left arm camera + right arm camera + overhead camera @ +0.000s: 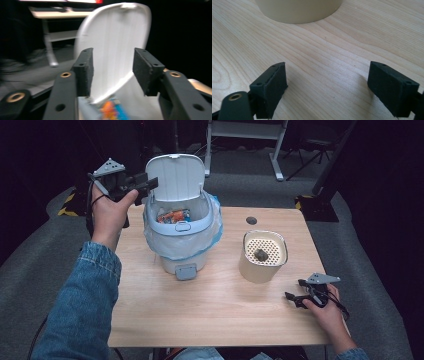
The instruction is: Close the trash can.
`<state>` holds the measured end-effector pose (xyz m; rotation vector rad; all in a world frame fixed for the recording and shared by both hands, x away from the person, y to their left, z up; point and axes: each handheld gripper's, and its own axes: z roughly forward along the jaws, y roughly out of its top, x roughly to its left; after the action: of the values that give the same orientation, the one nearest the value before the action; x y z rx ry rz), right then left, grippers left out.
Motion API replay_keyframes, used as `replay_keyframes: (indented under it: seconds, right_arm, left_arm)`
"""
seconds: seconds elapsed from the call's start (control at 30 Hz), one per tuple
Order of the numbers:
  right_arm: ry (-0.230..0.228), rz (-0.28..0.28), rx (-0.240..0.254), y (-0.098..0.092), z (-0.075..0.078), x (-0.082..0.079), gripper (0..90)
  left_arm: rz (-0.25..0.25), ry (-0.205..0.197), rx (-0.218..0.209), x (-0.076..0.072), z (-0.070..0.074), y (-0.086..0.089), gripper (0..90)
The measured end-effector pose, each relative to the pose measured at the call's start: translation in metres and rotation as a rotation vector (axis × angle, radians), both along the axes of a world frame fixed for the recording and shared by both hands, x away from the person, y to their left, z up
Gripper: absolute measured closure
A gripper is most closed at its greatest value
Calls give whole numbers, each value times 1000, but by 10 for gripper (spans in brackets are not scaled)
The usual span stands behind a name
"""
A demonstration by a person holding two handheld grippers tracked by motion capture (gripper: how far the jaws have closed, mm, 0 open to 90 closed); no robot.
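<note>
The left gripper [142, 184] is held up at the rear left of the small white plastic pedal bin [182, 235], level with the bin's raised white oval lid [176, 176]. Its two black fingers [85, 70] point across toward the lid's left edge. In the left gripper view that lid [117, 42] stands upright straight ahead, its long axis running up and down, and its lower edge shows in the gap between the pads. The fingers stand at a middling width with nothing pressed between them; I can't make out any contact with the lid, and the view is somewhat blurred.

The bin stands on the left half of the pale wooden bench [210, 310], lined with a clear bluish bag, with orange and blue wrappers [172, 216] lying inside it. The lid is hinged at the far side and leans back, away from the person.

So the relation that matters is this: the lid lies directly in front of the left fingers, its broad face turned toward the person and its thin edge toward the fingers. My guess is that the next move is either to pinch that edge or to push the lid forward and down over the opening.

The right gripper [300, 296] rests low on the bench at the near right, well apart from the bin, its fingers [270, 87] spread wide and empty over bare wood. Just ahead of it stands a cream cylindrical container [263, 255] with a perforated top and a small dark lump lying on it. The left hand is plainly the nearer one for the lid.
</note>
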<state>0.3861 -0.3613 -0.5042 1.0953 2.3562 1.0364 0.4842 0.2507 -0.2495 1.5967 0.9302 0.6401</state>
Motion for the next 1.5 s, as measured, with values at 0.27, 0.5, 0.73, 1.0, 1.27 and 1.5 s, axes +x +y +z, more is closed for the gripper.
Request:
replay_keyframes:
  seconds: [0.27,0.5,0.73,1.0,1.27,1.5]
  right_arm:
    - [0,0,0,0,0,0,157]
    - [0,0,-1,0,0,0,157]
    - [0,0,0,0,0,0,157]
    - [-1,1,-1,0,0,0,157]
    - [-1,1,-1,0,0,0,157]
    - [-1,1,-1,0,0,0,157]
  left_arm:
    - [50,11,-17,19,-8,11,429]
    - [-35,5,-49,26,-11,1,443]
    - [-85,14,-18,9,-8,-1,490]
    - [-175,-1,41,-28,-10,-1,443]
    - [-288,31,13,-45,-7,-18,455]
    - [-318,129,-4,-40,-15,-37,626]
